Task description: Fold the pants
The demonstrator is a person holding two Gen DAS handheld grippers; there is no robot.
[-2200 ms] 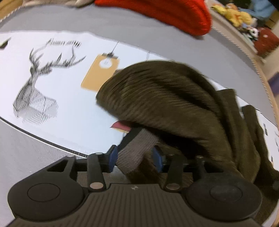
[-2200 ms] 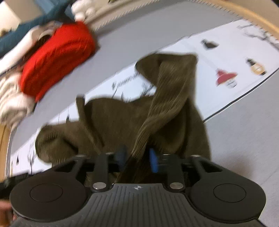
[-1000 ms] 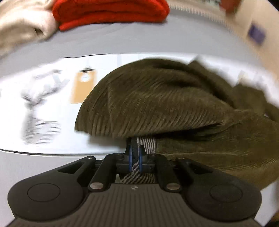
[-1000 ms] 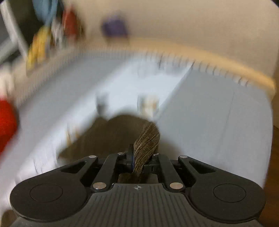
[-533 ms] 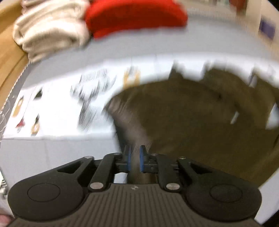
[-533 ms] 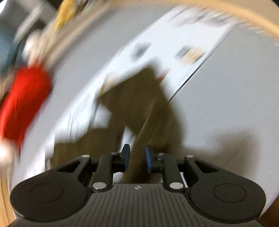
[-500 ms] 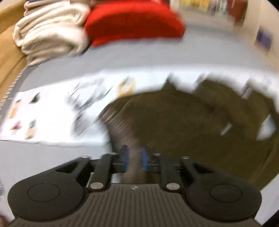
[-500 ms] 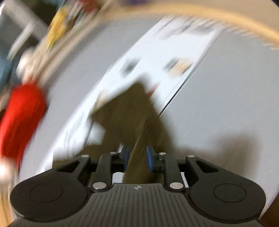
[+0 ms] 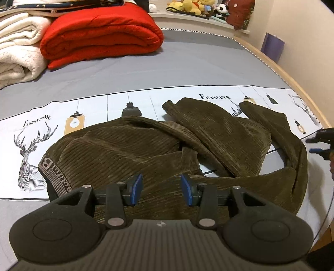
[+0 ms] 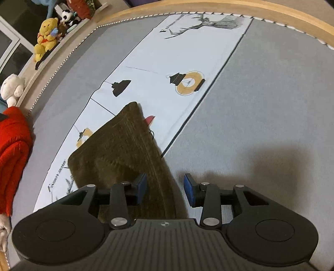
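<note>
pants crumpled on bed, unfolded | left gripper jaws wide, empty | right gripper jaws wide, empty, over leg | likely regrasping

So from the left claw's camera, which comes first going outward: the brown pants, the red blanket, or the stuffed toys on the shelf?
1. Brown pants: right at the open left claw, spread on the bed.
2. Red blanket: farther back, left of centre.
3. Stuffed toys: farthest, on the shelf beyond the bed, toward the right.
</note>
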